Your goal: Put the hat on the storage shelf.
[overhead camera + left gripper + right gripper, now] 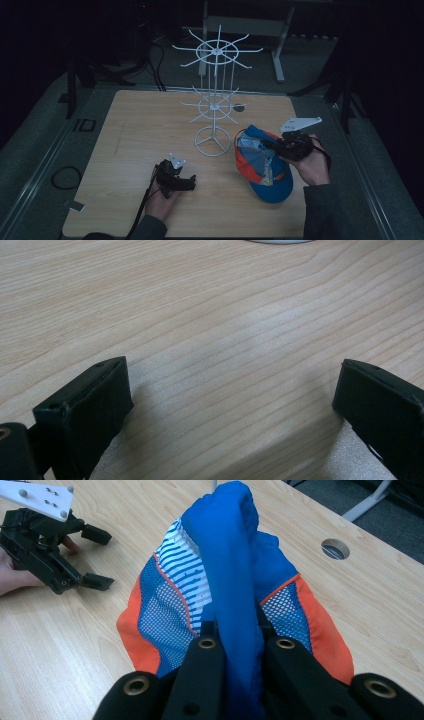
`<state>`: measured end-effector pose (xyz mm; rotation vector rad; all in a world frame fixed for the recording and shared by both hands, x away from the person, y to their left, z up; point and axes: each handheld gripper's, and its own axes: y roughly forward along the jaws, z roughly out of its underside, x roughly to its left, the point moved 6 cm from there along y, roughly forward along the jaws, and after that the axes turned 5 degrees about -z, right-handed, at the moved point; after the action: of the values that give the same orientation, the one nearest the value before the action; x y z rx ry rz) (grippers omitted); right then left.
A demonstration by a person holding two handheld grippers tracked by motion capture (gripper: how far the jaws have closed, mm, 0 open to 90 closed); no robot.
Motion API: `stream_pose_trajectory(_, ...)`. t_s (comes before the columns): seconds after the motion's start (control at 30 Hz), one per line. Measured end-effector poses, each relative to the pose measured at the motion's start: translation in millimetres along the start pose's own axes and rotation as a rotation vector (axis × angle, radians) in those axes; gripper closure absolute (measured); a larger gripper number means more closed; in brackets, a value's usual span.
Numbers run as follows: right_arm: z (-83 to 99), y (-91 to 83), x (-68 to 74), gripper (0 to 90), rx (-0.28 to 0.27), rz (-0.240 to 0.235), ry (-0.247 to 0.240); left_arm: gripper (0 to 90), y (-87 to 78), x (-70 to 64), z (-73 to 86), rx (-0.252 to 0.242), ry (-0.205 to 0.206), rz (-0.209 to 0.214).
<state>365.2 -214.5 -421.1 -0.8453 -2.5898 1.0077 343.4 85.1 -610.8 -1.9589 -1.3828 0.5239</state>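
A blue cap (265,160) with orange and white mesh panels lies at the table's right front, partly lifted. My right gripper (274,145) is shut on its blue fabric edge; in the right gripper view the jaws pinch the blue band of the cap (235,580) at the right gripper (235,630). My left gripper (189,181) rests low over the wood at the front left, open, with bare table between its fingers (85,410). The left gripper (97,557) also shows far off in the right gripper view. A white wire display rack (215,90) stands mid-table.
The rack's round base (212,142) sits just left of the cap. A cable hole (240,107) is in the wooden table (140,125) behind it. Dark floor, stand legs and cables surround the table.
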Motion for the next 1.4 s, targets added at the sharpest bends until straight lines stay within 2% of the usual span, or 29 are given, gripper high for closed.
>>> stream_pose_trajectory(0.47,-4.8,-17.4,-1.4,89.1,-0.062,-0.014,0.014,2.6,0.0,0.0,0.0,0.0,0.0,0.0)
stream_pose_trajectory(1.4,-19.1,-33.0,1.3,89.1,-0.1,-0.025,-0.005,2.6,0.0,0.0,0.0,0.0,0.0,0.0)
